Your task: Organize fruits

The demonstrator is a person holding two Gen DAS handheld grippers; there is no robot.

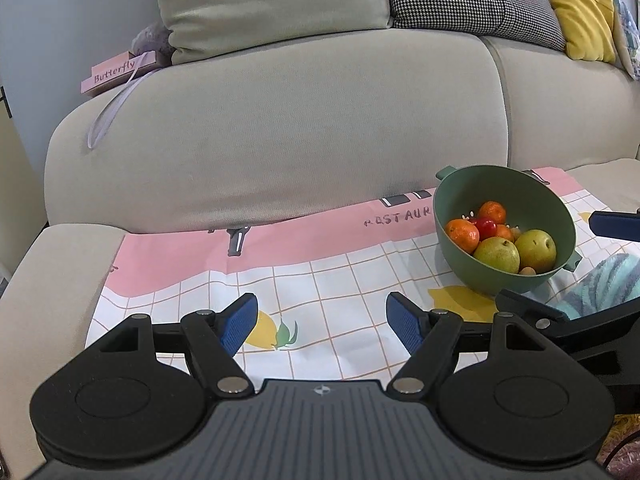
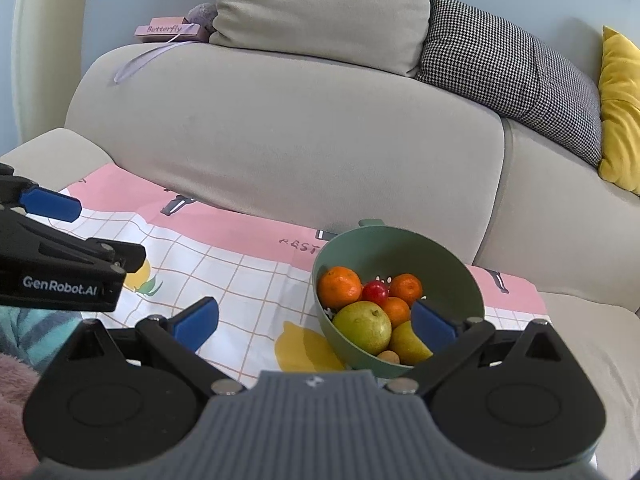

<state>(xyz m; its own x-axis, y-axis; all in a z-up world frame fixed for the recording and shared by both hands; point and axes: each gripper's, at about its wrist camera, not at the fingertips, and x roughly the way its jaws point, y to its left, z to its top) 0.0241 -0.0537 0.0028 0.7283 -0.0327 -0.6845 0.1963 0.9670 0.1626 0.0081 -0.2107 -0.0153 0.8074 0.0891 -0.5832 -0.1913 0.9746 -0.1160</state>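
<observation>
Fruits (image 2: 362, 326) lie in the bowl (image 2: 452, 264), on the cloth (image 2: 240, 276) before the sofa (image 2: 288, 140).

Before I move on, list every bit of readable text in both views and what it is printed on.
"Butterfly": on the pink box on top of the sofa back.
"GenRobot.AI": on the side of the left tool, seen from the right wrist view.
"RESTAUR": on the pink band of the printed cloth, cut off by the green bowl; its first letter is unclear.
No other text is legible.
</observation>
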